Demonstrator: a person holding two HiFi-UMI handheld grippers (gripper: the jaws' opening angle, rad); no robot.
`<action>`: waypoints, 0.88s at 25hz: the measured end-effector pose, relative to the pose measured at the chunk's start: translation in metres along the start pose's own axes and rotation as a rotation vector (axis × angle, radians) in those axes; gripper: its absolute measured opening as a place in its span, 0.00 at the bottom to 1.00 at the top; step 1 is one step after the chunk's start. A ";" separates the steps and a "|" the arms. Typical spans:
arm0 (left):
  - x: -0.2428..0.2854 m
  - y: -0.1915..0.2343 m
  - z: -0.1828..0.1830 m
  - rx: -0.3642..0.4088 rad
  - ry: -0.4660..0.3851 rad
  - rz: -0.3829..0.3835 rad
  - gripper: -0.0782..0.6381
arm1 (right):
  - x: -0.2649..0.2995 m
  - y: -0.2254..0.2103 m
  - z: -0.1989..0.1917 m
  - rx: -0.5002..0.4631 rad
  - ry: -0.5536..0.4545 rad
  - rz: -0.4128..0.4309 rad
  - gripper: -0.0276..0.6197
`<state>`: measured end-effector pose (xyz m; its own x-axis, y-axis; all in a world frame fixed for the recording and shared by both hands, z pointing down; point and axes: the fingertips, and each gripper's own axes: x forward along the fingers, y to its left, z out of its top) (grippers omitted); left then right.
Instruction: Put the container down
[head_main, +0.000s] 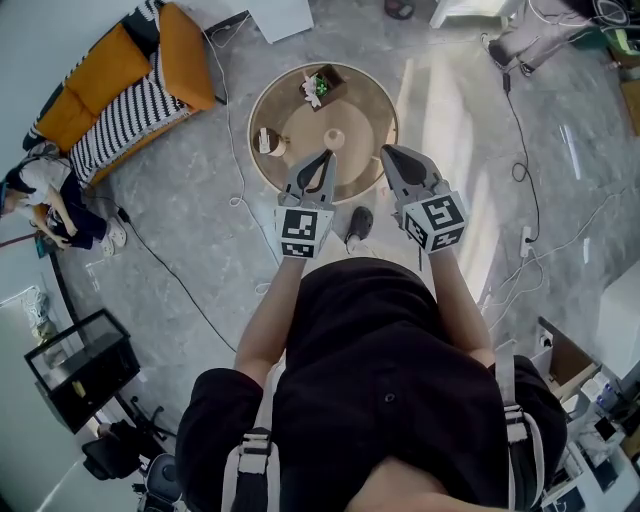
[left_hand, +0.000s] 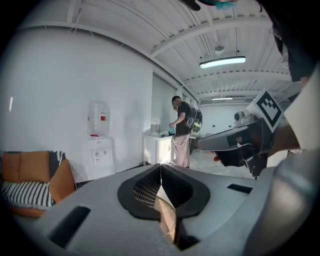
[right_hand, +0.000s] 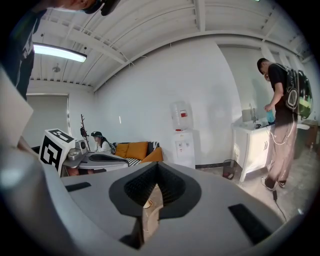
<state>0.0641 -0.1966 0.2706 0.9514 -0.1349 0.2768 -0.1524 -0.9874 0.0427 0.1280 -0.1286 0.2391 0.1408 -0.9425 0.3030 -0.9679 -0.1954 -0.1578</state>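
A small pale round container (head_main: 334, 139) stands upright on the round wooden table (head_main: 372, 105), near its front edge. My left gripper (head_main: 327, 154) hangs just in front of the container, shut with nothing between its jaws; in the left gripper view (left_hand: 160, 165) the pads meet in one line. The right gripper (head_main: 385, 151) is level with it over the table's front right edge, also shut and empty, and in the right gripper view (right_hand: 156, 164) its pads touch. Both grippers point out level over the room, so neither gripper view shows the container.
On the table are also a small potted plant (head_main: 320, 86) at the back and a small white object (head_main: 268, 142) at the left. An orange sofa (head_main: 120, 80) with a seated person (head_main: 45, 200) is at the left. Cables (head_main: 235, 170) cross the floor. Another person (right_hand: 282, 115) stands at a white counter.
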 end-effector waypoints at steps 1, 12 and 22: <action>-0.001 0.001 -0.001 0.000 0.004 -0.006 0.14 | 0.001 0.001 0.000 0.002 0.000 -0.004 0.05; -0.040 0.002 -0.008 0.002 0.000 -0.081 0.13 | -0.018 0.035 -0.012 0.015 0.007 -0.072 0.05; -0.123 0.003 -0.013 0.000 -0.033 -0.129 0.13 | -0.050 0.109 -0.030 0.013 0.003 -0.128 0.05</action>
<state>-0.0572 -0.1813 0.2492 0.9714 -0.0091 0.2373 -0.0279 -0.9967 0.0760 0.0094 -0.0950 0.2350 0.2628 -0.9087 0.3245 -0.9392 -0.3179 -0.1295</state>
